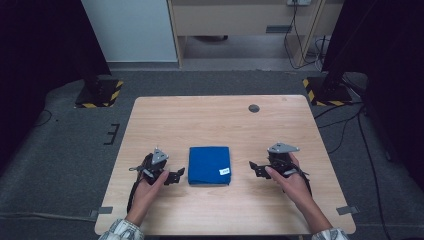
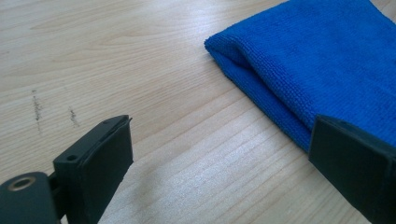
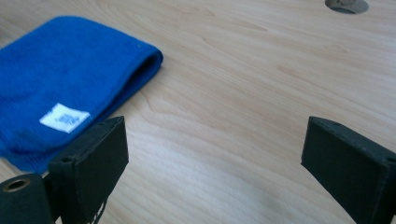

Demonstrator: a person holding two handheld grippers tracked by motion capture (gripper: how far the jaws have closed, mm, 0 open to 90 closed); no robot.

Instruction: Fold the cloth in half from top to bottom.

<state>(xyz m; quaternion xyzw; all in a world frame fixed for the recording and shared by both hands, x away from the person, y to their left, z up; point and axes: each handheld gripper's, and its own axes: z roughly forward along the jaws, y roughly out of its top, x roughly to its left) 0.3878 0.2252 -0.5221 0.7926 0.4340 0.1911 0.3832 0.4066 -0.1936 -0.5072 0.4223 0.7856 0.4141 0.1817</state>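
Two grippers flank one folded cloth, and we work down from the biggest thing here. The table [image 1: 220, 120] is pale wood, bare apart from a small round port [image 1: 254, 108] near its far edge. The cloth [image 1: 209, 165] is blue, folded into a thick square, and lies flat near the table's middle, a little toward our side, with a small white tag [image 1: 225, 171] on its near right corner.

We hold the left gripper [image 1: 176, 176] just beside the cloth's left edge, jaws spread wide and empty; in the left gripper view the folded edge sits right by one jaw. We hold the right gripper [image 1: 254, 167] near the cloth's right edge but apart from it, jaws likewise spread wide with nothing between them.

As we judge it, the step in hand is closing in on the cloth to take hold of it. To do that well, we should:

- keep each gripper low and level with the tabletop, so that one jaw slides under the layers;
- take a corner or an edge, not the thick middle;
- pinch all the layers, or only the top one if we mean to unfold;
- move both sides together, so the cloth does not skid.
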